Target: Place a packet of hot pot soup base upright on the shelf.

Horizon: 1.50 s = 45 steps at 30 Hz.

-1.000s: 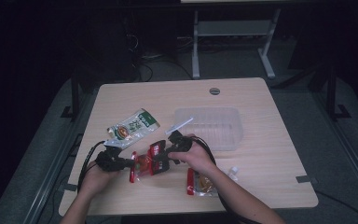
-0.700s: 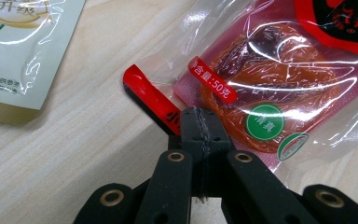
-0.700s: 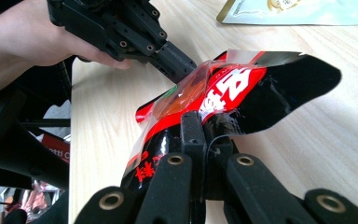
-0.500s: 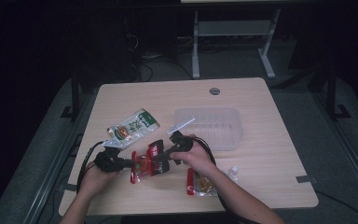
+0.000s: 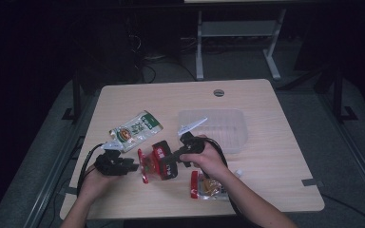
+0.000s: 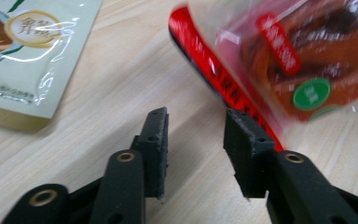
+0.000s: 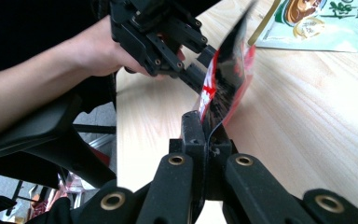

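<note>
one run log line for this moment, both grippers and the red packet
left gripper: jaws just opened, off the packet | right gripper: shut on red snack packet edge | green pouch: flat on table

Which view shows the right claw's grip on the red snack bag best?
Right gripper view: the right claw pinches the red snack bag edge between shut jaws. High view shows the bag small, grip unclear. Left gripper view shows its printed face, blurred.

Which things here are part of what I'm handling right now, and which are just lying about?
In hand: red snack packet, clamped in right gripper; left gripper, jaws just opened, nothing between them.
Lying about: green pouch, clear tray, second packet.
</note>
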{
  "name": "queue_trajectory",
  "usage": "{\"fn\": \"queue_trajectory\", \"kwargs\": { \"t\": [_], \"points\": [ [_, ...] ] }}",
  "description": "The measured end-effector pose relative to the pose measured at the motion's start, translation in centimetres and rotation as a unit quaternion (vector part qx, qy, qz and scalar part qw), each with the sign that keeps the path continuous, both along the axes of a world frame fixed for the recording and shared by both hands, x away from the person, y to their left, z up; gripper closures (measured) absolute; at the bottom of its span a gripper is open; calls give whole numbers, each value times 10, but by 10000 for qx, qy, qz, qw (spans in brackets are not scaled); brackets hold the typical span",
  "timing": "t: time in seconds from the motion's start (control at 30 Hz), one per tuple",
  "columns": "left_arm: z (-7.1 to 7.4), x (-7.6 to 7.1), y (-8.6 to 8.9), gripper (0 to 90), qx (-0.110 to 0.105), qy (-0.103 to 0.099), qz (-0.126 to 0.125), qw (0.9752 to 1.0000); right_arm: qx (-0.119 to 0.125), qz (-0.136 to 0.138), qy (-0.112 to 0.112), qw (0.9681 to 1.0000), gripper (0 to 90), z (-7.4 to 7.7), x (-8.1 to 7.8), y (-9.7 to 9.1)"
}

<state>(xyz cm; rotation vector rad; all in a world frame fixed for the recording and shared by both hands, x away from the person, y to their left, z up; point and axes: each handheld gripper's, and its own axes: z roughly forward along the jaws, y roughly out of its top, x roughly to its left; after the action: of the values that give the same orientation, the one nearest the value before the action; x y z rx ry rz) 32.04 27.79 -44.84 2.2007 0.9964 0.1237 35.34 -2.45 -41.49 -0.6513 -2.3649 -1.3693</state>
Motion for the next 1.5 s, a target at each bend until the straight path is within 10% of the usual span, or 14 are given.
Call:
{"fn": "queue_trajectory", "kwargs": {
  "t": [0.73, 1.5],
  "points": [
    [-3, -3, -4, 436, -56, -36, 89, 9999, 455, -104, -346, 9983, 900, 44, -14, -64],
    [-2, -6, -5, 397, -48, -185, 25, 9998, 677, -1092, -769, 9887, 900, 74, -10, -161]
  ]
}}
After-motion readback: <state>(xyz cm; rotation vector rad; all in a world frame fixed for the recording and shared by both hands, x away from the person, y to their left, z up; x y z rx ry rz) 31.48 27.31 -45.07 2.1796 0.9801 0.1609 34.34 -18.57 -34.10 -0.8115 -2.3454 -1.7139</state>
